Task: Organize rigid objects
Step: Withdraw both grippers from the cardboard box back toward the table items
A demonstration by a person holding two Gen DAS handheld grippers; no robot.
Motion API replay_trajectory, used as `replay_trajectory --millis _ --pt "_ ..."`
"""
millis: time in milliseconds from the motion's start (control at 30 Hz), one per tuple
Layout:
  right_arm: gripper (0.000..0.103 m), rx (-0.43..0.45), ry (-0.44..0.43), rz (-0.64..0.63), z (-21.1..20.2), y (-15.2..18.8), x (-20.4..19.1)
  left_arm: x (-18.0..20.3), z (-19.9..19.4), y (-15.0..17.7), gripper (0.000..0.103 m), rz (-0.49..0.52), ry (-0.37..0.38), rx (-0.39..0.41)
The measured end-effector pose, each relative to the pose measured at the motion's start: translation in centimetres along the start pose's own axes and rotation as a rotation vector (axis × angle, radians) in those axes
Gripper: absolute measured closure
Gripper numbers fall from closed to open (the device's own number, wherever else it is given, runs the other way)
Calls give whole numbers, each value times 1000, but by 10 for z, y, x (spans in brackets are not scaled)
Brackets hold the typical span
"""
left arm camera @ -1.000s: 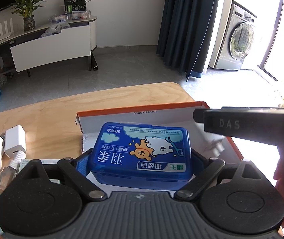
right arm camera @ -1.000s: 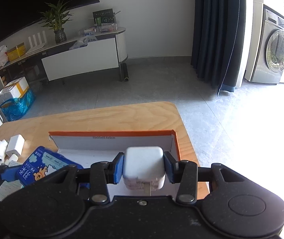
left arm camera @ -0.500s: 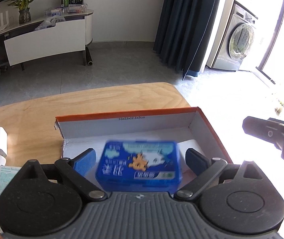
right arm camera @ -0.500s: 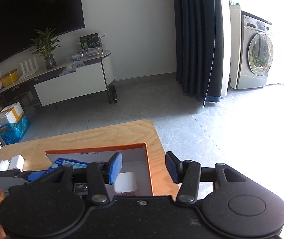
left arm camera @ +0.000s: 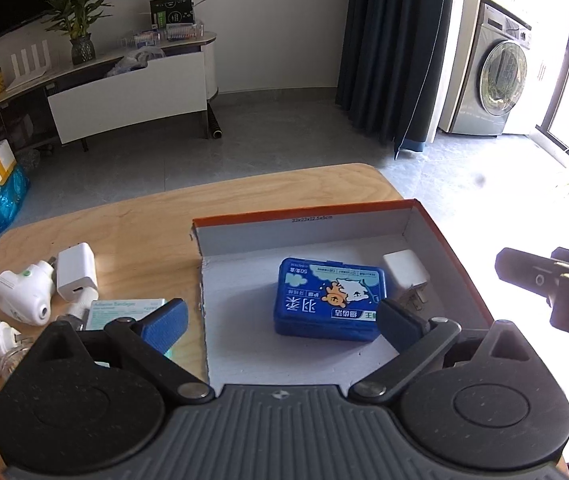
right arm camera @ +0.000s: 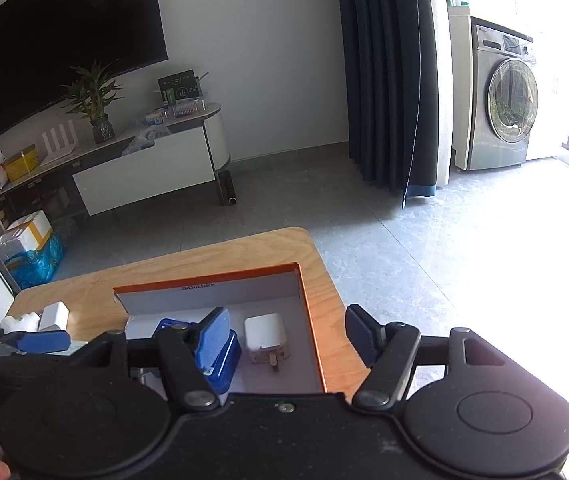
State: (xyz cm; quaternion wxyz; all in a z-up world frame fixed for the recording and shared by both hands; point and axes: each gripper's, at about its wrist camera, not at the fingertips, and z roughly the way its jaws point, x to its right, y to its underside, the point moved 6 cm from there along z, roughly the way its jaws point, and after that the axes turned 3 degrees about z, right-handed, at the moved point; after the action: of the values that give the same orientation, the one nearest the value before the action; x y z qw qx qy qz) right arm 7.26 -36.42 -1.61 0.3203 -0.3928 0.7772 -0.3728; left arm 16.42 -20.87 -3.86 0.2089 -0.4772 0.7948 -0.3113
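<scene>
A blue plastic case (left arm camera: 330, 304) with a cartoon label lies flat inside the orange-rimmed cardboard box (left arm camera: 304, 210). Beside it on the right lies a white charger (left arm camera: 406, 276), prongs toward me. My left gripper (left arm camera: 282, 322) hovers above the case, its jaws opening wide, pads clear of it. In the right wrist view the charger (right arm camera: 265, 338) rests on the floor of the box (right arm camera: 204, 278). My right gripper (right arm camera: 287, 334) is above it, jaws opening, nothing pressed between them. The right gripper's body (left arm camera: 548, 288) shows at the right edge.
On the wooden table (left arm camera: 124, 220) left of the box lie two white plug-in devices (left arm camera: 24, 294), another white charger (left arm camera: 76, 276) and a pale bandage box (left arm camera: 124, 312). The table's far edge drops to a grey floor.
The left gripper let go of the blue case, which now lies in the box, and drew back. The right gripper released the white charger into the box and pulled away.
</scene>
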Motion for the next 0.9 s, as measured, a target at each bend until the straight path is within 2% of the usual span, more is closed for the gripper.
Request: replay_trajectory --millis 267,900 --pt "25 -39 -19 -20 -12 21 -19 -18 -21 13 0 -21 -28 8" --pt "24 -80 -91 -83 -29 46 -69 -57 -51 42 0 -75 -67 33"
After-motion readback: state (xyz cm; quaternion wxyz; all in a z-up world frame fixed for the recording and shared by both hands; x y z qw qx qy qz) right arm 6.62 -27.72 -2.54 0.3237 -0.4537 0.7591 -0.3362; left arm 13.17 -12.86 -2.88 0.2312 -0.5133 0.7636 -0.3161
